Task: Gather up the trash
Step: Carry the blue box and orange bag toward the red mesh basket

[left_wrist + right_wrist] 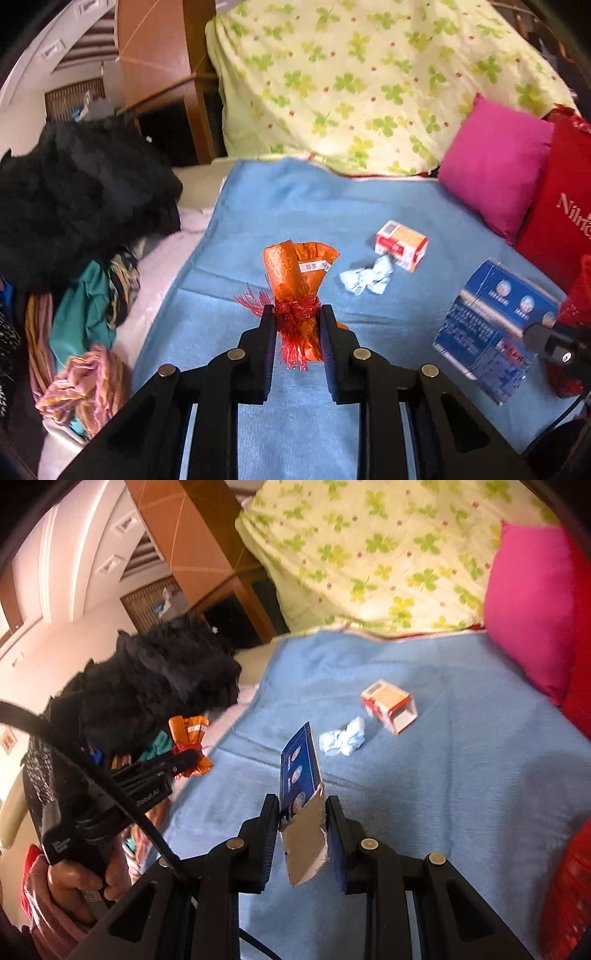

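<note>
My left gripper (297, 314) is shut on an orange wrapper (295, 273) tied with a red tinsel ribbon, held up over the blue blanket (288, 206). The same wrapper (190, 744) shows at the left of the right wrist view, in the left gripper (188, 757). My right gripper (302, 805) is shut on a flattened blue box (299, 764) with a grey cardboard inside; in the left wrist view this blue box (495, 325) hangs at the right. On the blanket lie a crumpled pale-blue tissue (365, 277) (343, 740) and a small red-and-orange carton (402, 243) (389, 705).
A black fluffy garment (81, 199) and a heap of coloured clothes (85, 332) lie at the bed's left edge. A clover-print quilt (369, 81) sits at the back, a pink cushion (495, 166) and a red bag (561, 210) at the right. A hand (77, 882) holds the left gripper's handle.
</note>
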